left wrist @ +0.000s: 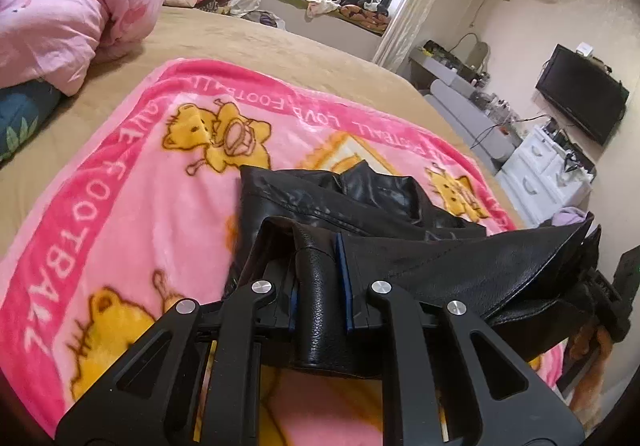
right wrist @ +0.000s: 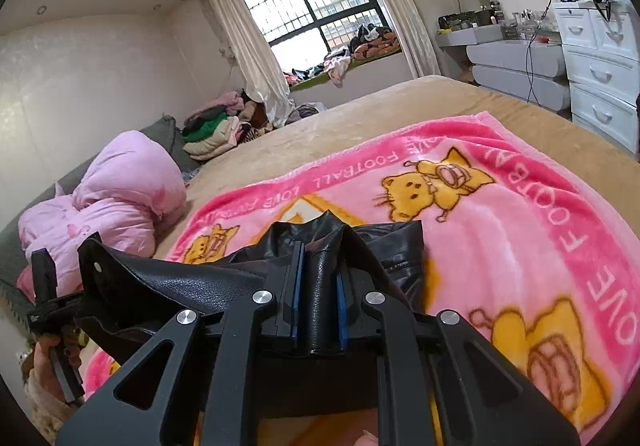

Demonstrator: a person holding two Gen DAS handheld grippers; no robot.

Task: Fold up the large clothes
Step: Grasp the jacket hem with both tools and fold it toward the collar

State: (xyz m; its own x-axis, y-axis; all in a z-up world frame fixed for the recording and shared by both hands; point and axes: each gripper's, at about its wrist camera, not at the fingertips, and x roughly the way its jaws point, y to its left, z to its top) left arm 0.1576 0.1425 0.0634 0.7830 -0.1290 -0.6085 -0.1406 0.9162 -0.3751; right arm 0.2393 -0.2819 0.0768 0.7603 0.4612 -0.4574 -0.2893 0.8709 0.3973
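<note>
Left wrist view shows the black leather jacket [left wrist: 360,202] partly lifted: its near edge is pinched in the left gripper [left wrist: 320,278], whose blue pads are clamped on a rolled fold of leather, while the collar end lies beyond on the pink blanket [left wrist: 120,206]. That lifted edge stretches taut to the right of the jacket's heap, ending at the right gripper [left wrist: 600,286], seen at the frame's edge. In the right wrist view the right gripper [right wrist: 320,286] is likewise closed on a leather fold, and the left gripper [right wrist: 48,306] holds the other end. So the held hem runs crosswise between the two tools, with the jacket's bulk straight ahead of both, neither clearly nearer. Carrying that edge forward over the collar looks like the fold in hand. The blanket lies on a tan bed [left wrist: 280,42]; a pink duvet [left wrist: 68,14] sits beyond the jacket to the left.
</note>
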